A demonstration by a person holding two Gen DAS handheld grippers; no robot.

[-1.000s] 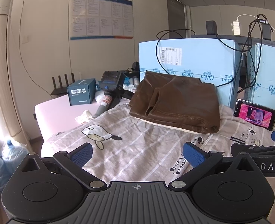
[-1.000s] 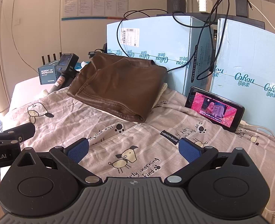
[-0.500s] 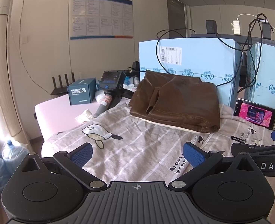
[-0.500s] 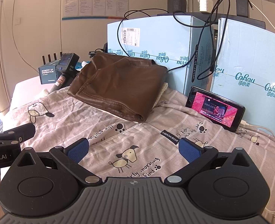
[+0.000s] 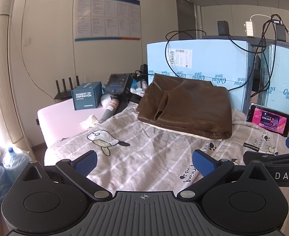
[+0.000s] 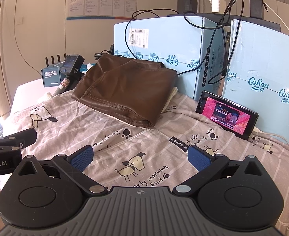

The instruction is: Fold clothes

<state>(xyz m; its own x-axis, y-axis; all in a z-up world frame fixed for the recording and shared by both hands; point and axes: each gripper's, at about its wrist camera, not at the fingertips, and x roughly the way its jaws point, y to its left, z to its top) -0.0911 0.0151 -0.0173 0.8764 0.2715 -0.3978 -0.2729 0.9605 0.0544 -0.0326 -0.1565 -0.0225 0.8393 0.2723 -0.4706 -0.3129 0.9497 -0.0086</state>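
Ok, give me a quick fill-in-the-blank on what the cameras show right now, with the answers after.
1. The folded brown garment lies on the patterned ____.
2. The jaws of the left hand-held gripper and the right hand-held gripper are both ____.
3. The phone leans against a light ____ box.
4. The phone's screen is ____.

Answers: sheet; open; blue; on

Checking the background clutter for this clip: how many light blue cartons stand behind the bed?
2. One light blue carton stands directly behind the brown folded garment; the second carton stands to its right, behind the phone. Others may be hidden.
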